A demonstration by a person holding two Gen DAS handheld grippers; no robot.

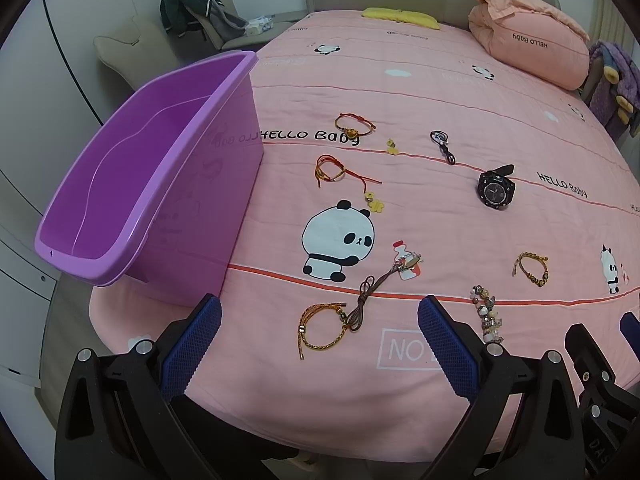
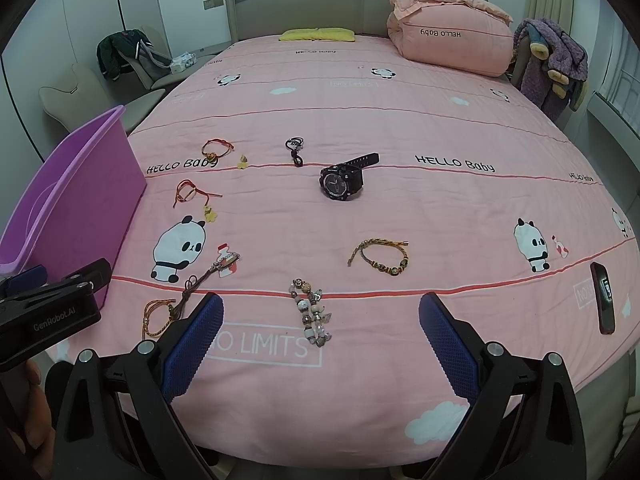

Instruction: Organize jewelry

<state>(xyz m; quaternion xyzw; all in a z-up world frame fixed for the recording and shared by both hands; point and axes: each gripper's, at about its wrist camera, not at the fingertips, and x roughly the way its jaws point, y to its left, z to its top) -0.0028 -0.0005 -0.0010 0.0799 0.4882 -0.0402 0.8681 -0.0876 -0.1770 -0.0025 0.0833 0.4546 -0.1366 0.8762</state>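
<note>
Several pieces of jewelry lie spread on a pink bedspread (image 1: 420,92). A purple bin (image 1: 132,184) stands at the bed's left edge, nothing visible inside. My left gripper (image 1: 320,340) is open just above a gold cord bracelet (image 1: 316,330) and a brown cord necklace (image 1: 376,288). My right gripper (image 2: 320,336) is open around a beaded bracelet (image 2: 312,312). Farther off lie a black watch (image 2: 344,180), a braided gold bracelet (image 2: 380,256), a red cord bracelet with a yellow flower (image 1: 340,174), an orange-charm bracelet (image 1: 352,124), a dark pendant cord (image 1: 442,144) and a small yellow charm (image 1: 392,147).
A dark phone (image 2: 602,296) lies near the bed's right edge. A folded pink duvet (image 2: 448,28) and a yellow pillow (image 2: 316,35) sit by the headboard. A chair with a dark jacket (image 2: 124,56) stands left of the bed. Purple clothing (image 2: 552,60) hangs at the right.
</note>
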